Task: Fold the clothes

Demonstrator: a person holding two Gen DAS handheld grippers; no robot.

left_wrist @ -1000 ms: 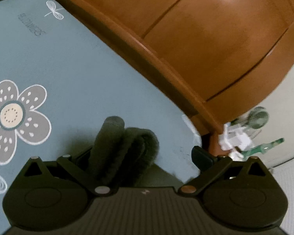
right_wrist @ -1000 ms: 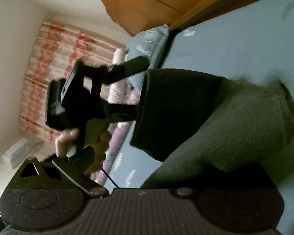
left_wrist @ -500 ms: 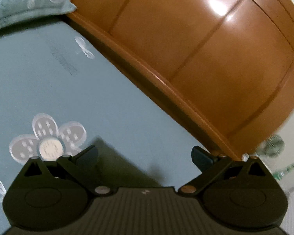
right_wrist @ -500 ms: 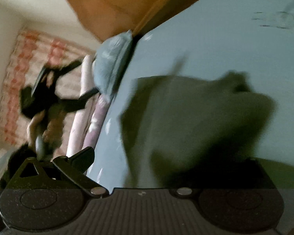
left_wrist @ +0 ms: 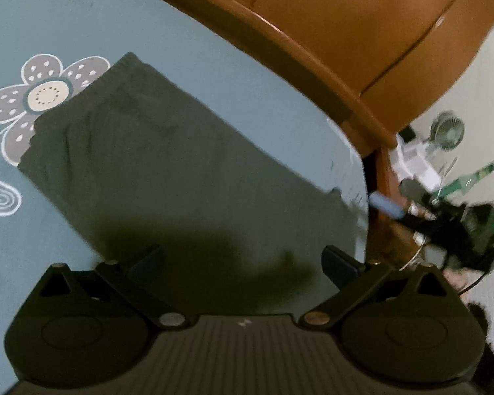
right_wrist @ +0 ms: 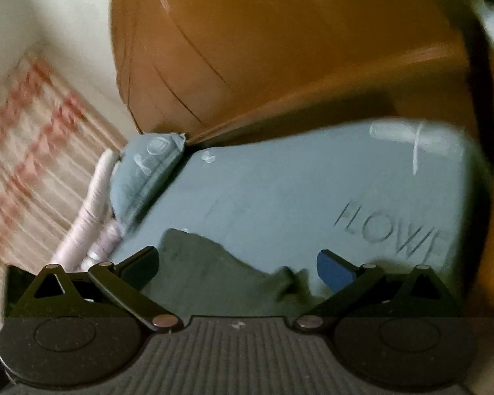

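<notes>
Left tongs (left_wrist: 242, 260) and right tongs (right_wrist: 237, 263) both released, dark garment (left_wrist: 154, 161) flat on blue bedsheet (left_wrist: 42, 240)

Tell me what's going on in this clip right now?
A person with a handheld claw in each hand is folding clothes on a bed. A dark green garment lies spread flat on the blue flowered bedsheet, beside the wooden headboard. The left claw is open and empty over the garment's near edge. The right claw is open too, holding nothing.
</notes>
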